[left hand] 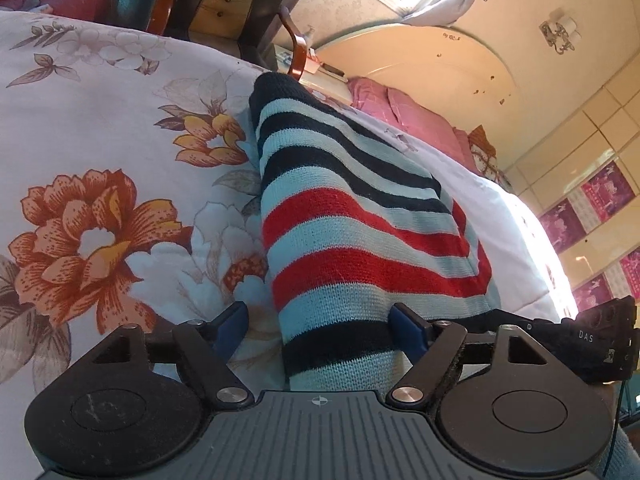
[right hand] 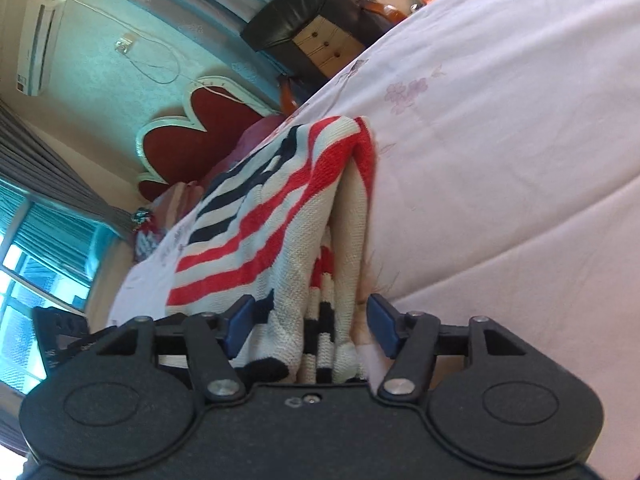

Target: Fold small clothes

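**Mid-fold: striped knit between both jaws, nothing clamped**

Bed (left hand: 100,128): floral sheet on my left side, plain pale sheet in the right wrist view. It carries everything.

Striped knit garment (left hand: 360,216): red, dark navy and pale stripes. Lies on the bed, partly folded. The left view shows one panel doubled over with a crisp crease running away from me. The right view shows several layers stacked and bunched at the near edge, not flat.

Left gripper (left hand: 324,326): jaws apart, straddling the near end of the garment. Right-hand pad touches the cloth, left-hand pad stands clear over the sheet. No pinch.

Right gripper (right hand: 310,322): jaws apart too, layered edge sitting in the gap. Cloth brushes the left pad; the right pad is just beside it, not gripping.

My read: either just let go after a fold, or lining up the next grab. Can't say which.

Next move, as I judge it: close both jaws on the near edge, catching all layers on the right side, then carry it over toward the far end evenly. Risk: right stack is lumpy, an inner layer could slip out.
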Demonstrator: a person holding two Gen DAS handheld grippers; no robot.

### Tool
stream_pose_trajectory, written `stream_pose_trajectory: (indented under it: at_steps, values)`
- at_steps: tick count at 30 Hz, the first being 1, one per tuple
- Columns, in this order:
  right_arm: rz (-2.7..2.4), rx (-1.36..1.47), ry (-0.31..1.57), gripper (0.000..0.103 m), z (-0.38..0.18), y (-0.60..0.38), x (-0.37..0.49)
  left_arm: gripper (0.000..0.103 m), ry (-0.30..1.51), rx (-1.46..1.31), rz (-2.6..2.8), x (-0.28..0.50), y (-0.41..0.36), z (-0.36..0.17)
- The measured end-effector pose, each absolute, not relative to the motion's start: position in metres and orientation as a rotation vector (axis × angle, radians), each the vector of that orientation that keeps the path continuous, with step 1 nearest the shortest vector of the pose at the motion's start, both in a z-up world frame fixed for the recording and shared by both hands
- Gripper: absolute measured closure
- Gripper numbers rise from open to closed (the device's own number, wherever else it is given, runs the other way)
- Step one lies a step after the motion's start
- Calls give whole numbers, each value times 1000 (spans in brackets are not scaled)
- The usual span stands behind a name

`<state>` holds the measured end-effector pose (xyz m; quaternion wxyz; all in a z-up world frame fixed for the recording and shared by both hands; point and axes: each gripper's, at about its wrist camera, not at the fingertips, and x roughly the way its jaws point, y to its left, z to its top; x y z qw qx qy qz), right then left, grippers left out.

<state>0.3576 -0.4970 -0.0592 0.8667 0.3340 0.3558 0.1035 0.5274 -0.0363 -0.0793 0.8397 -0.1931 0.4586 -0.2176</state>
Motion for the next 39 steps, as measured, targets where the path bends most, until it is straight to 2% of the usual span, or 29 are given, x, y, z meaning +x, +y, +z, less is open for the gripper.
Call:
stream_pose_trajectory:
  at_steps: [2, 10, 13, 15, 17, 19, 23, 26, 32, 39]
  values:
    - [237, 694, 757, 42, -60, -493, 367, 23, 969, -384, -476, 531, -42, -80]
    - [254, 678, 715, 42, -60, -484, 386, 24, 958, -307, -522, 540, -61, -79]
    - [252, 646, 718, 38, -58, -480, 388, 25, 943, -298, -532, 540, -65, -79]
    - [233, 607, 726, 43, -55, -476, 388, 30, 935, -306, -539, 540, -65, -79]
    - [198, 550, 725, 60, -53, -470, 387, 39, 927, -315, -543, 538, -63, -78]
    - [198, 542, 714, 65, -51, -465, 384, 45, 918, -312, -546, 536, -62, -74]
    - [176, 500, 677, 69, -37, -452, 373, 55, 893, -295, -567, 527, -57, -63]
    - [166, 454, 650, 70, -22, -436, 365, 57, 883, -305, -596, 518, -47, -56]
    - [172, 370, 644, 70, 0, -377, 353, 57, 864, -318, -607, 485, 12, -38]
    - [247, 383, 637, 70, -6, -270, 363, 57, 861, -277, -529, 445, 129, -19]
